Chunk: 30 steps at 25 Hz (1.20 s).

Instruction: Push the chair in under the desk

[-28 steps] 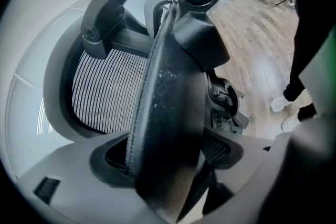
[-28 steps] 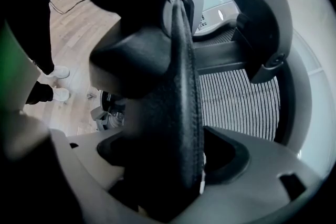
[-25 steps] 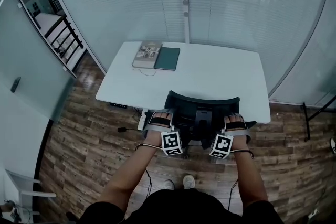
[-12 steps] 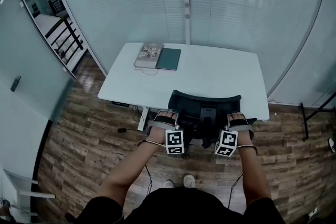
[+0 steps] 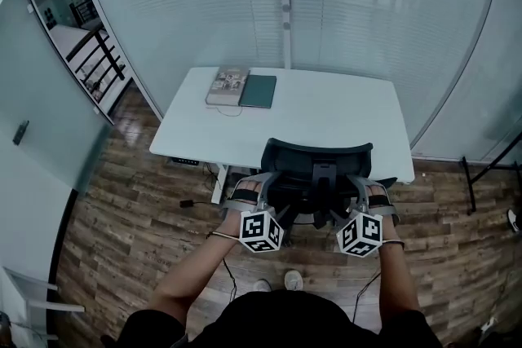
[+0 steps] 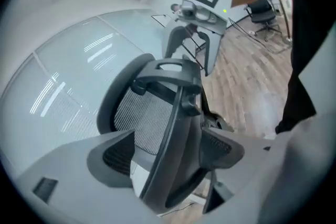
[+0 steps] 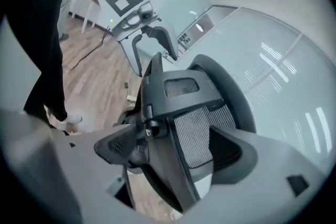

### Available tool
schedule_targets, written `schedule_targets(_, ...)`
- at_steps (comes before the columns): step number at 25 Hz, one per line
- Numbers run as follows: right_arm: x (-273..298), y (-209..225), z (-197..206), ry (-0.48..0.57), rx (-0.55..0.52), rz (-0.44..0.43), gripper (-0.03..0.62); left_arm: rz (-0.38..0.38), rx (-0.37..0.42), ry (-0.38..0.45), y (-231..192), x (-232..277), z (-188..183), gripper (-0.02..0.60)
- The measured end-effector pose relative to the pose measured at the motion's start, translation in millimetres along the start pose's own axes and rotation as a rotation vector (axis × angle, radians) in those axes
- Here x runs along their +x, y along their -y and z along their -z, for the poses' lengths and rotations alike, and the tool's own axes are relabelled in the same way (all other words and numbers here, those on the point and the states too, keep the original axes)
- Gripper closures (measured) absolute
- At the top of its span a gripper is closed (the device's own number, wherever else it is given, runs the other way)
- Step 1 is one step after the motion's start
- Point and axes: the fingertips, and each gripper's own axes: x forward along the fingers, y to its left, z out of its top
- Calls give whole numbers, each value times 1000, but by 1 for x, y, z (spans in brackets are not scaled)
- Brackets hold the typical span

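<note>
Far left: a dark wood-plank floor (image 5: 122, 232), with a thin black cable (image 5: 192, 201) lying near the desk's left leg, off the chair's line of travel. On the far left corner of the white rectangular desk (image 5: 334, 126) rest a pale book (image 5: 227, 85) and, just beside it on the right, a dark green notebook (image 5: 259, 91). Neither bears on the task.

Left gripper (image 6: 168, 139): jaws apart. The chair's back spine shows between them, but the pads do not press on it.

The black mesh-backed office chair (image 5: 316, 163) lies directly on the far side of both grippers. Its seat is hidden under the desk's near edge. Its backrest is upright, the top rail running left to right, parallel to that edge. Whether backrest and desk touch cannot be told. Judged: pushed in, or very nearly.

Right gripper (image 7: 174, 134): jaws wide and have just been opening. The backrest frame shows between them, unpressed. The grippers flank the backrest evenly, neither nearer.

Far right: a black metal stand (image 5: 477, 175) by the frosted glass wall (image 5: 391, 20), well apart from the chair. Nothing seen obstructs a final push toward the far side.
</note>
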Motion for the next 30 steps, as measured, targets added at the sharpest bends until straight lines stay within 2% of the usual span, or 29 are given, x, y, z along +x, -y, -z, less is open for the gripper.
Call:
schedule_targets(4, -24, 3, -14, 111, 183, -8, 169, -18, -226, 96, -12, -24, -10, 178)
schedule_targets(8, -53, 23, -26, 225, 352, 23, 170, -87, -346, 169, -31, -43, -21, 179)
schedule_targets(12, -73, 40, -48, 375, 520, 17, 200, -184, -549, 287, -57, -62, -31, 253)
schedule_targets(15, -86, 54, -62, 441, 605, 39, 281, -253, -598, 316, -63, -72, -38, 293)
schedule_targets(16, -87, 58, -61, 448, 617, 60, 329, -265, -609, 322, -64, -74, -40, 309)
schedule_targets(19, -89, 70, -50, 456, 658, 133, 430, -275, -659, 349, -67, -79, -43, 362)
schedule_targets(24, -104, 90, -33, 531, 869, 228, 570, -271, -736, 384, -72, -86, -42, 460)
schedule_targets(27, -104, 94, -27, 526, 896, 261, 588, -293, -812, 423, -77, -95, -37, 531)
schedule_targets(30, -104, 94, -31, 533, 948, 255, 589, -303, -840, 432, -78, -102, -29, 568)
